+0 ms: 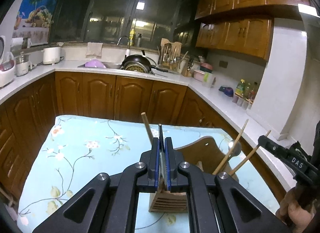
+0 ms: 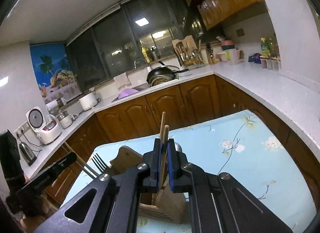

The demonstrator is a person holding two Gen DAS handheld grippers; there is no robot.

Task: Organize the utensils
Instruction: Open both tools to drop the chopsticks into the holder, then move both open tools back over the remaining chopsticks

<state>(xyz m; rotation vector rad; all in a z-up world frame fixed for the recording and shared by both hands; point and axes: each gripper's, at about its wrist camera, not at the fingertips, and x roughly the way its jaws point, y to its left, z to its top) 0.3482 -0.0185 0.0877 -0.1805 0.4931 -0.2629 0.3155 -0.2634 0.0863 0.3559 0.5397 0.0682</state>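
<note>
A wooden utensil holder [image 1: 200, 149] [image 2: 128, 159] with knife slots stands on the table under both grippers. My left gripper [image 1: 162, 140] is shut on a thin dark metal utensil [image 1: 160, 128] that pokes up between its pads. A wooden stick [image 1: 147, 125] rises just behind its left finger; I cannot tell if it is gripped. My right gripper [image 2: 164, 141] is shut on two wooden chopsticks [image 2: 165, 133] over the holder, and they slant down towards the holder [image 1: 230, 149]. A spoon [image 1: 234, 147] and a fork [image 2: 99, 163] stand in or by the holder.
The table wears a light blue floral cloth [image 1: 80, 143] [image 2: 250, 153]. White counters over brown cabinets [image 1: 130, 90] wrap around it. Pans fill the sink [image 1: 138, 63], and a second utensil rack [image 1: 170, 54] stands beside it. A hand [image 1: 294, 211] grips the right tool.
</note>
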